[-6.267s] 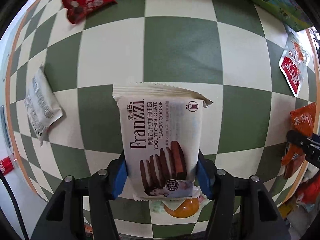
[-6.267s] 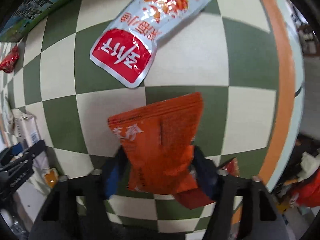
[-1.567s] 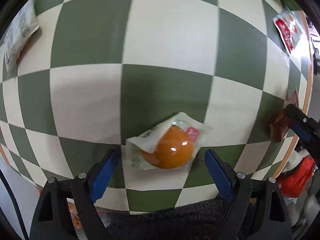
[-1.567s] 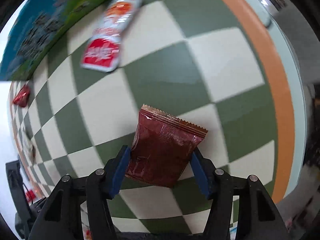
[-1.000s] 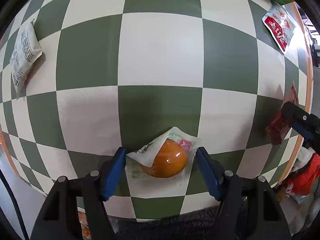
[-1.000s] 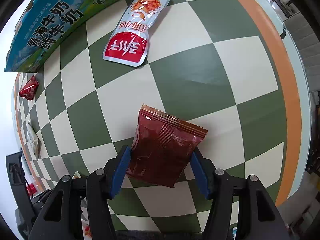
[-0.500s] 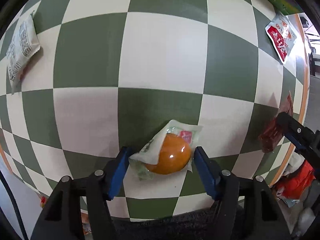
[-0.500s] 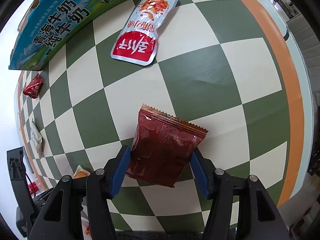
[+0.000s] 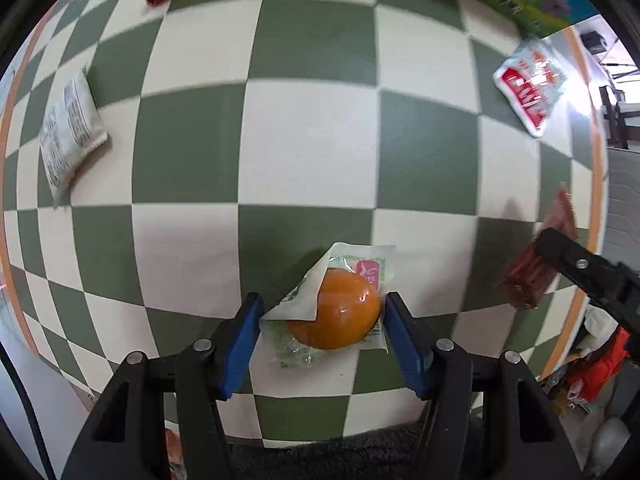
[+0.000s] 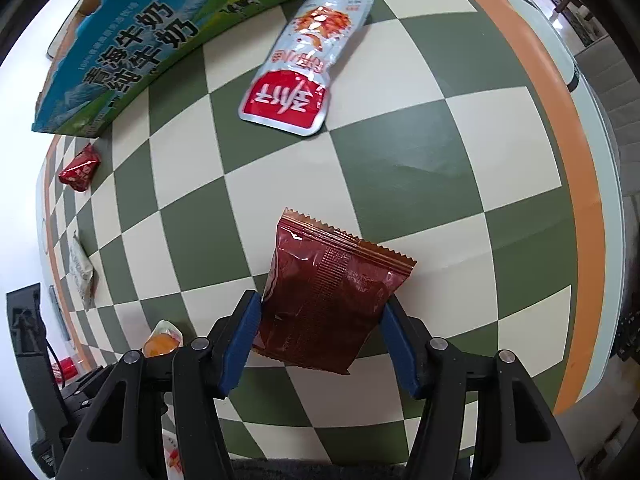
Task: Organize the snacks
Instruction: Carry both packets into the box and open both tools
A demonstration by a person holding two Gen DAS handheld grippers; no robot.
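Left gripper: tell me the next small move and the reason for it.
Probably lift it straight up a little. The left gripper is shut on the orange jelly cup, both blue pads pressing its wrapper, and the cup looks low over the checkered table. The right gripper already holds the dark red packet.

Clear glossy plastic wrapper on orange snack (image 9: 334, 316); dark red packet (image 10: 326, 300) shiny crinkled film; red-silver pouch (image 10: 306, 68) glossy foil; milk carton box (image 10: 160, 36) printed cardboard; table (image 9: 312, 140) smooth matt checker; hand-held gripper pads (image 9: 244, 340) blue, matt
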